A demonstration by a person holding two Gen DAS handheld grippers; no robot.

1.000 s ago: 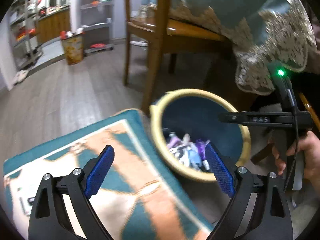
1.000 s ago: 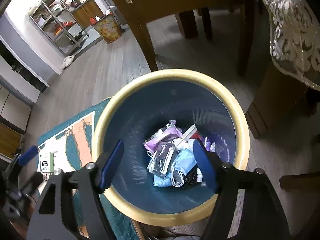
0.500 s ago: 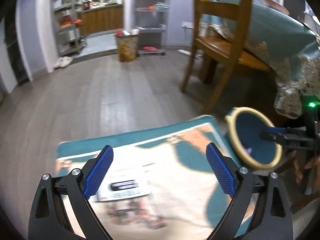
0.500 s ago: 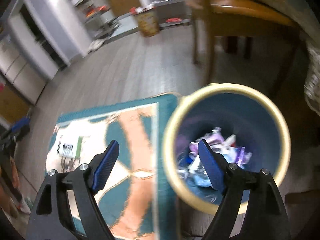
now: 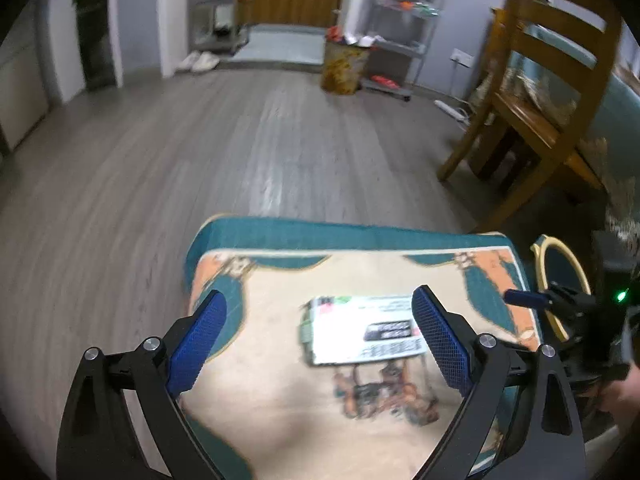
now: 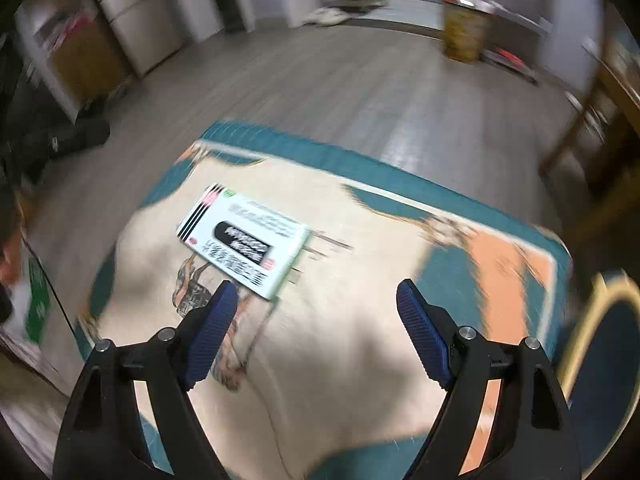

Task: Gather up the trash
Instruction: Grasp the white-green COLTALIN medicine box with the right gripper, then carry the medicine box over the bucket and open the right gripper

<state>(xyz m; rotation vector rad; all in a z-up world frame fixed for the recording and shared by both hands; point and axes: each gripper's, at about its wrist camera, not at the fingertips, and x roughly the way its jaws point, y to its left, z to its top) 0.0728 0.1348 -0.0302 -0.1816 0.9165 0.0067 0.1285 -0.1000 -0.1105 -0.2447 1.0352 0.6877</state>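
A flat white printed package (image 5: pixel 360 330) lies on a teal and cream rug (image 5: pixel 280 400); it also shows in the right wrist view (image 6: pixel 244 240). My left gripper (image 5: pixel 320 340) is open and empty above the rug, the package between its blue fingers. My right gripper (image 6: pixel 316 336) is open and empty, the package just ahead of its left finger. The blue bin with a yellow rim (image 5: pixel 560 280) stands off the rug's right edge, also at the lower right of the right wrist view (image 6: pixel 600 360). The right gripper (image 5: pixel 532 300) shows beside the bin.
A wooden chair (image 5: pixel 540 100) and a table with a teal cloth stand at the right. Grey wood floor (image 5: pixel 240 140) stretches ahead. A yellow patterned bin (image 5: pixel 344 64) and metal shelves (image 5: pixel 400 20) stand at the far wall. A dark bag (image 6: pixel 72 136) lies left.
Both grippers swung away from the blue bin to the left, over the rug. The white package has come into view between the left fingers. Both stayed open.
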